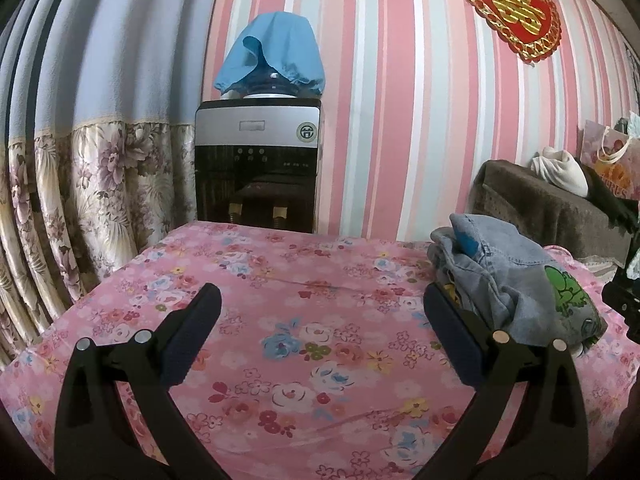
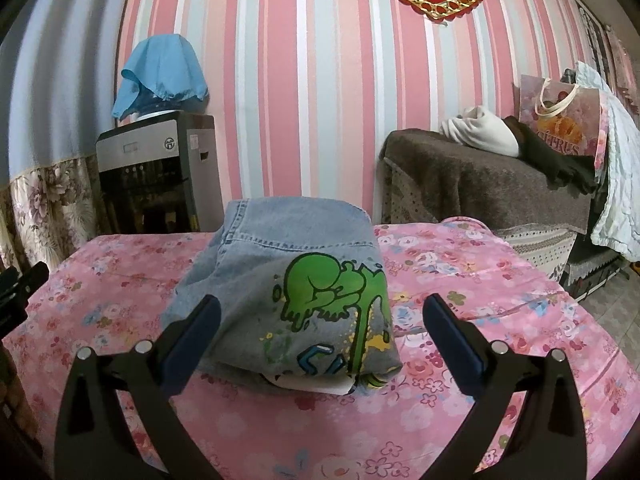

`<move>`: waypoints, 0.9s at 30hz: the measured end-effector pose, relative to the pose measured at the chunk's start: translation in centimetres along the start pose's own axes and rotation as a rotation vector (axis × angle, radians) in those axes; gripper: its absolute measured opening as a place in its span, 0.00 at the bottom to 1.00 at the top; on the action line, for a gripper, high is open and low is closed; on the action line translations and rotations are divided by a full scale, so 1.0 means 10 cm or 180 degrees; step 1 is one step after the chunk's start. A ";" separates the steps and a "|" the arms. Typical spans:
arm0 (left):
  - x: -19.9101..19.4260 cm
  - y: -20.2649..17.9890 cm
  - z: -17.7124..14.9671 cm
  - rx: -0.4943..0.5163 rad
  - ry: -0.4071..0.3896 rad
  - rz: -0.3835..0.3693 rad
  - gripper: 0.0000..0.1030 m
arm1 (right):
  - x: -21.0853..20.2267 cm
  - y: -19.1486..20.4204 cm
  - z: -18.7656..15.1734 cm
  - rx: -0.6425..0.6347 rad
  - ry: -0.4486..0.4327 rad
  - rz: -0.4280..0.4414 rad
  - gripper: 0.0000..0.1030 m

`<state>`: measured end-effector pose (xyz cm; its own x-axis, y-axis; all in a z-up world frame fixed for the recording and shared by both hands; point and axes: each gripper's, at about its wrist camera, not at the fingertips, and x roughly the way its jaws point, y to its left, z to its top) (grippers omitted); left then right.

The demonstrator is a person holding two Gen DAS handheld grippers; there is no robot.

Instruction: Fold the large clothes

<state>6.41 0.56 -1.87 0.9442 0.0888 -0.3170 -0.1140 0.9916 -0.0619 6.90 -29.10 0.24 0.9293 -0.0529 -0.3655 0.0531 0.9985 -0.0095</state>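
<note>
- Both tongs are seen spread wide: the left tongs (image 1: 322, 312) are held over bare floral cloth with nothing between the pads, and the right tongs (image 2: 322, 312) are held wide apart with nothing pinched, the folded garment seen between their tips.
- A pink flowered sheet (image 1: 280, 320) is stretched over the work surface, lightly creased, filling the lower half of both views.
- Pink, white and pale-blue striped wallpaper (image 1: 400, 100) is seen behind, with a red-and-gold ornament (image 1: 508, 4) hung high on it.
- A water dispenser (image 1: 258, 160) is stood at the far edge, its bottle draped in a blue cloth (image 1: 272, 54); a flowered curtain (image 1: 80, 180) is hung beside it.
- A brown-covered cabinet (image 2: 480, 184) is set to the right, with a white bundle (image 2: 480, 130) and a printed shopping bag (image 2: 560, 120) on top.
- The denim jacket (image 2: 288, 288) is laid folded into a thick bundle on the sheet, toward the right side of the surface, just beside the left tongs' right pad.
- Its long axis is run away from the right camera toward the wall: the green cartoon print (image 2: 336, 292) is turned to the near end, the plain stitched denim to the far end.
- A white lining edge is glimpsed under the near fold.
</note>
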 end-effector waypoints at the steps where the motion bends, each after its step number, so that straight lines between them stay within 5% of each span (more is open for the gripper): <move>1: 0.00 0.00 0.00 0.0003 0.0002 0.0000 0.97 | 0.00 0.00 0.00 0.0000 0.0000 0.0006 0.98; 27: 0.06 0.04 0.02 0.0074 0.0122 0.0008 0.97 | 0.03 0.00 -0.03 -0.0015 0.0048 0.0019 0.98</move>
<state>6.96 0.98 -1.91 0.9314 0.0882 -0.3531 -0.1088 0.9933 -0.0390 7.05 -29.13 -0.20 0.9239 -0.0468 -0.3796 0.0458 0.9989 -0.0116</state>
